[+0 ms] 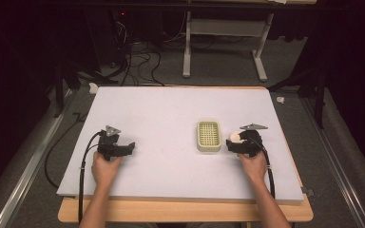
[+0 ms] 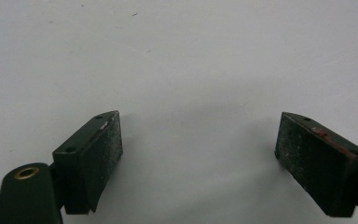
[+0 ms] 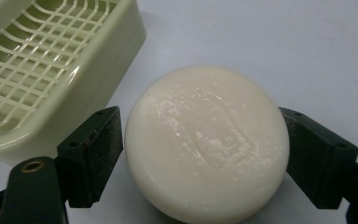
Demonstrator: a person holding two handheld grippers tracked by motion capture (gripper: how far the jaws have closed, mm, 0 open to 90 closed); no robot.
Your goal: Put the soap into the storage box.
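A round, cream-white bar of soap (image 3: 207, 144) lies on the white table top (image 1: 171, 109), just right of a pale green soap dish (image 1: 208, 148) with a grid insert. My right gripper (image 3: 200, 137) has its two black pads against the soap's left and right sides. In the high view the soap (image 1: 235, 137) shows at the tip of the right gripper (image 1: 234, 141), a short gap from the dish. The dish's rim (image 3: 98, 65) sits close to the left jaw in the right gripper view. My left gripper (image 1: 125, 146) rests at the table's left with its jaws wide apart over bare surface (image 2: 198, 140).
The white board lies on a wooden table whose edge (image 1: 185, 213) runs along the front. Beyond the far edge are a floor with cables (image 1: 138, 57) and a white desk frame (image 1: 223, 42). A small white object (image 1: 93, 87) sits by the far left corner.
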